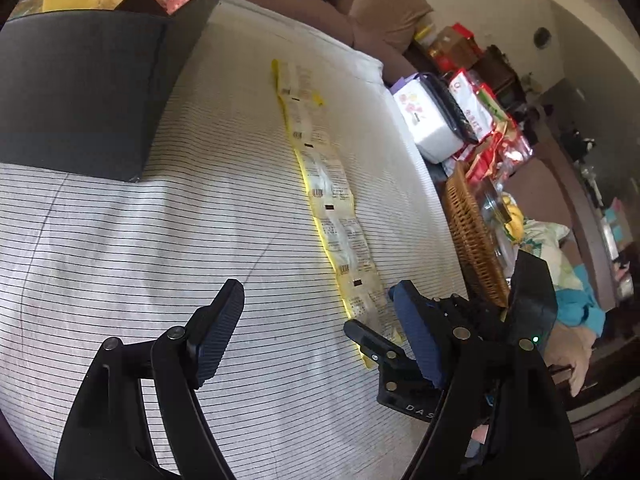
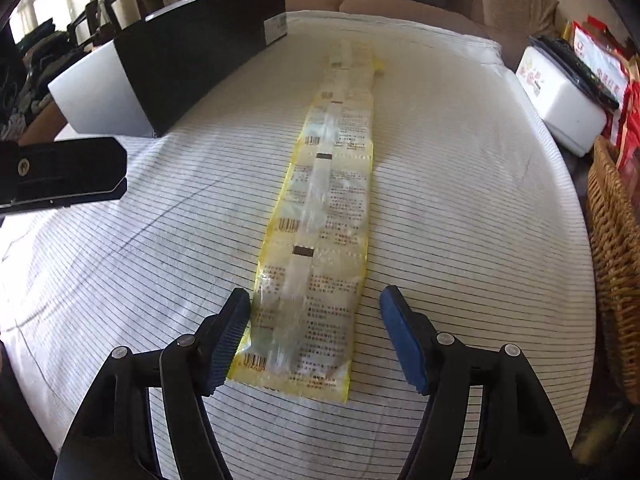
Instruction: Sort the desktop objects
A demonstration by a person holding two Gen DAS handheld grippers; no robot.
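A long strip of joined clear sachets with yellow edges (image 2: 320,220) lies lengthwise down the striped cloth (image 2: 460,200). My right gripper (image 2: 318,334) stands open over the strip's near end. Its left pad sits beside the strip's edge and its right pad is clear of it. My left gripper (image 1: 320,332) is open above bare cloth, just left of the strip (image 1: 332,200). One black finger (image 1: 368,340) of the right gripper shows between its pads. An open black box (image 1: 80,88) filled with colourful items stands at the back left, also seen as the black box (image 2: 192,60) in the right wrist view.
A white tissue box (image 2: 560,96) and red snack packets (image 1: 480,108) sit at the right edge. A wicker basket (image 2: 616,260) stands beside the table on the right. A brown sofa (image 2: 400,4) runs behind the table.
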